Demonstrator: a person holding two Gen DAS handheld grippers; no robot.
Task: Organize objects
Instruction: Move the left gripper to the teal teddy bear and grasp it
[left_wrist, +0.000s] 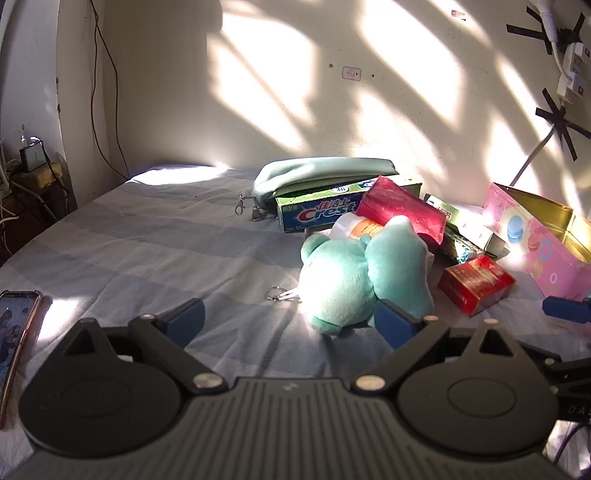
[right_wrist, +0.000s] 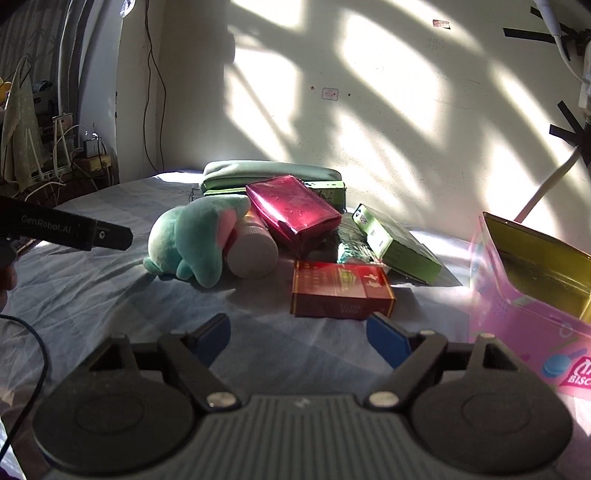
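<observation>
Sunlit bedsheet (left_wrist: 147, 236), clutter heaped; we hold left gripper (left_wrist: 291, 321) spread by plush (left_wrist: 354, 280), right gripper (right_wrist: 297, 334) spread before red box (right_wrist: 340, 291).

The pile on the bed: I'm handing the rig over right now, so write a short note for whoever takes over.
Left gripper: open, empty, near the teal plush.
Right gripper: open, empty, just short of the red box.
Pink tin: open, at the right, nothing seen inside.
Done: nothing visibly sorted.
Left: plush, red box, bottle, magenta pouch, Crest box, green box, green pouch.
</observation>
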